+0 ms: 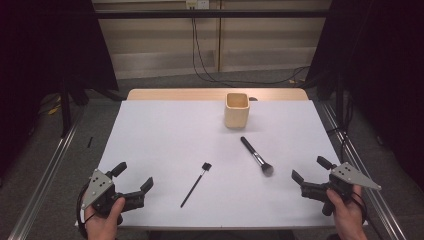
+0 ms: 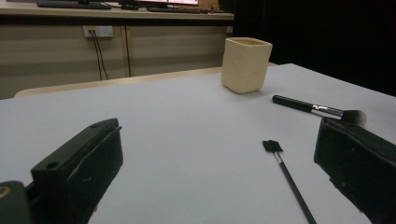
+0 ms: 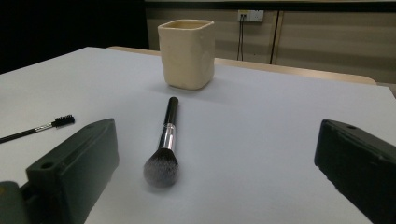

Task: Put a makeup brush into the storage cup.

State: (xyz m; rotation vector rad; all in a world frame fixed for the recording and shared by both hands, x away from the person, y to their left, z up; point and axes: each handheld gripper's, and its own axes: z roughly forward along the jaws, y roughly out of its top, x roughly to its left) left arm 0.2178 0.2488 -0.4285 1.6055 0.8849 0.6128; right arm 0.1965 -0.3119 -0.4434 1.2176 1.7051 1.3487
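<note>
Powder brush (image 1: 257,156) and spoolie brush (image 1: 195,183) laid flat on the white table (image 1: 160,135), both untouched.

The powder brush is seen just ahead of the right gripper (image 1: 305,169), its handle aimed at the cream square cup (image 1: 236,109) and its bristle head turned toward the near edge; the handle is probably the easier part to pinch. The spoolie brush is set nearer the left gripper (image 1: 134,176), slanted, with its small head pointing away from the person. Both grippers are held low at the near corners with jaws spread wide and nothing between them, seemingly a ready stance, one brush to each hand. The cup is stood upright toward the far edge, well apart from both brushes. No obstacle is found between either gripper and its brush; cables and a wall socket are kept off the table, behind it.
</note>
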